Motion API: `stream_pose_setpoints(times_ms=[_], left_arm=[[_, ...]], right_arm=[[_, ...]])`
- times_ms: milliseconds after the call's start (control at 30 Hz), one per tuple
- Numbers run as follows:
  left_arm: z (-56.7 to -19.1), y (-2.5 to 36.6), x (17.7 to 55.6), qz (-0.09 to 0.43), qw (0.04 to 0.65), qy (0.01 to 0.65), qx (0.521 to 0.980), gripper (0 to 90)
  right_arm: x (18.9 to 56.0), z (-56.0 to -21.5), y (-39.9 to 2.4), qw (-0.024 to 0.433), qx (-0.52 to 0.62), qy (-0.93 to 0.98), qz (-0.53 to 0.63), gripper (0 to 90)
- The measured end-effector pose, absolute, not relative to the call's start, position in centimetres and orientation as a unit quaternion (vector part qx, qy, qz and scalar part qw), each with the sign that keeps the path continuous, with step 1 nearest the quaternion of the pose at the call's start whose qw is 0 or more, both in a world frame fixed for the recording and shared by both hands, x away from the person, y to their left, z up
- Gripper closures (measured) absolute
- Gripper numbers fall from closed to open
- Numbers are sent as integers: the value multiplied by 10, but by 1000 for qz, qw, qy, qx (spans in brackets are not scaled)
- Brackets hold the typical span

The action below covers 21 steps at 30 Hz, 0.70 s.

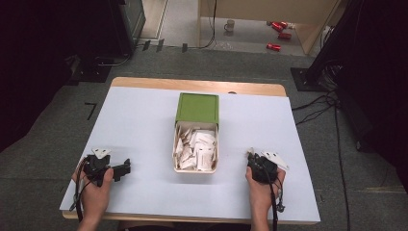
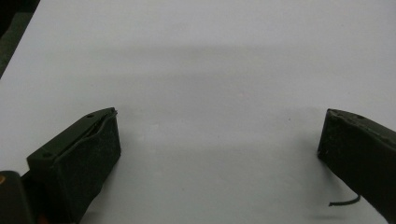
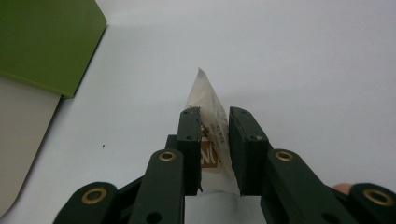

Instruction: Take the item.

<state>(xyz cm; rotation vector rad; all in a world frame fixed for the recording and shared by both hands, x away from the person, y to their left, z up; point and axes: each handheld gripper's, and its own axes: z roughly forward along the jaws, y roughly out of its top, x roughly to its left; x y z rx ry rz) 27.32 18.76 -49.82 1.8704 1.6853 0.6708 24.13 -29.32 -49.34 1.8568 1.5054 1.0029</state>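
We see the right gripper (image 3: 215, 121) with its jaws closed almost together on a small white paper sachet (image 3: 208, 100). The sachet stands up between them, its pointed top rising past the jaw tips, with brown print showing low in the gap. Off to the left of these jaws lies the green lid (image 3: 44, 39), and below it a pale wall of the box (image 3: 21, 144).

The left gripper (image 2: 219, 135) has its jaws spread wide, one at each side of its own view, with nothing between them but bare white table (image 2: 210, 70).

From the high view, the box (image 1: 196, 168) sits ahead of and between the two grippers, well apart from each, heaped with more white sachets (image 1: 197, 147); the green lid (image 1: 197, 107) lies over its far end. The left gripper (image 1: 122, 169) points toward the box, held by the left hand (image 1: 96, 190). The right gripper (image 1: 251, 156) is in the right hand (image 1: 262, 185); the held sachet is probably the pale speck at its tips, though it is too small to be sure.
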Motion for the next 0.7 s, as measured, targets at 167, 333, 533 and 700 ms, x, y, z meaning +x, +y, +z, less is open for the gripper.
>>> stream_pose_setpoints(times_ms=[167, 333, 533, 700], left_arm=[[-498, 188, 273, 248, 265, 624, 692, 0], [-498, 188, 273, 248, 265, 624, 692, 0], [-498, 188, 273, 248, 265, 624, 692, 0], [-498, 188, 273, 248, 265, 624, 692, 0]], right_arm=[[242, -494, -295, 267, 688, 561, 374, 753], [243, -496, -296, 255, 690, 564, 375, 688], [242, -496, -299, 247, 690, 561, 384, 586], [239, -492, -300, 246, 689, 558, 392, 504]])
